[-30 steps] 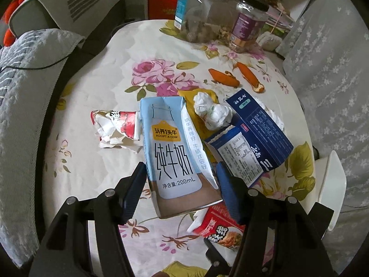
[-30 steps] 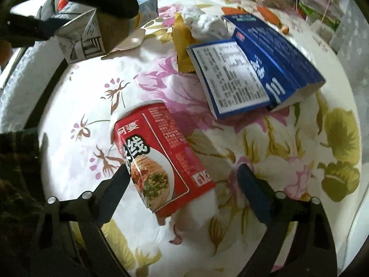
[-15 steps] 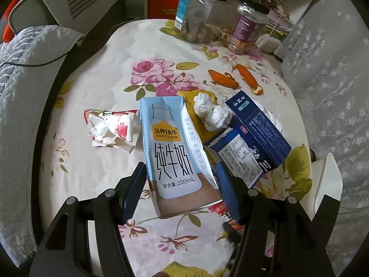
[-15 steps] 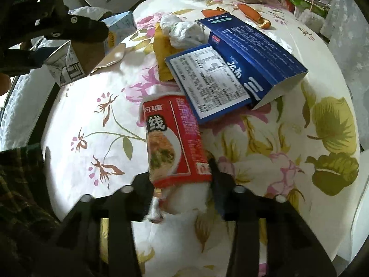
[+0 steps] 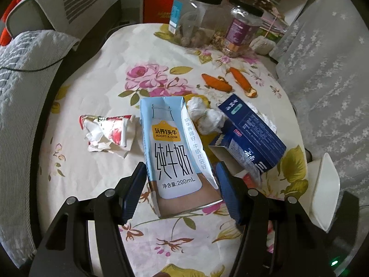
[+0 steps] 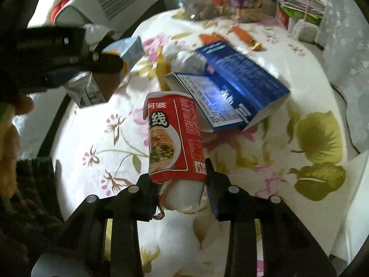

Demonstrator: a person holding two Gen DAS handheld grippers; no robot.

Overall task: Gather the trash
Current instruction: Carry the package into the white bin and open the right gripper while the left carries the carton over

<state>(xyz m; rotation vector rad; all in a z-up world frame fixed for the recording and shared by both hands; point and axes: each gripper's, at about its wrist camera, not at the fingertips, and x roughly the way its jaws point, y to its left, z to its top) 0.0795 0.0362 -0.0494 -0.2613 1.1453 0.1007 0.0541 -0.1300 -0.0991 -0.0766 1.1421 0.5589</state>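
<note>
Two pieces of trash are in hand at once here. The left gripper (image 5: 182, 180) pinches the milk carton (image 5: 171, 152) near its base, one pad on each narrow side, and the carton looks clear of the floral desk (image 5: 96, 180), with its printed face up toward the camera. Gripping it low and across the narrow sides looks sensible: the box is light and stiff there.

On the right, the right gripper (image 6: 182, 182) is closing its jaws on the red noodle cup (image 6: 173, 138), with the cup's white lower end between them and the pads already against its sides. The cup tilts away from the gripper, mouth toward the far side, apparently lifted off the cloth. That paper wall could crumple if squeezed harder.

Left on the desk: the blue box (image 6: 233, 92) lying open-ended just beyond the cup, the white tissue wad (image 5: 207, 115) beside the carton, the crumpled red-and-white wrapper (image 5: 108, 131) to the left, and the orange peels (image 5: 216, 83) farther off. The jars (image 5: 198, 18) at the far edge are probably not trash. No bin shows in either view.
</note>
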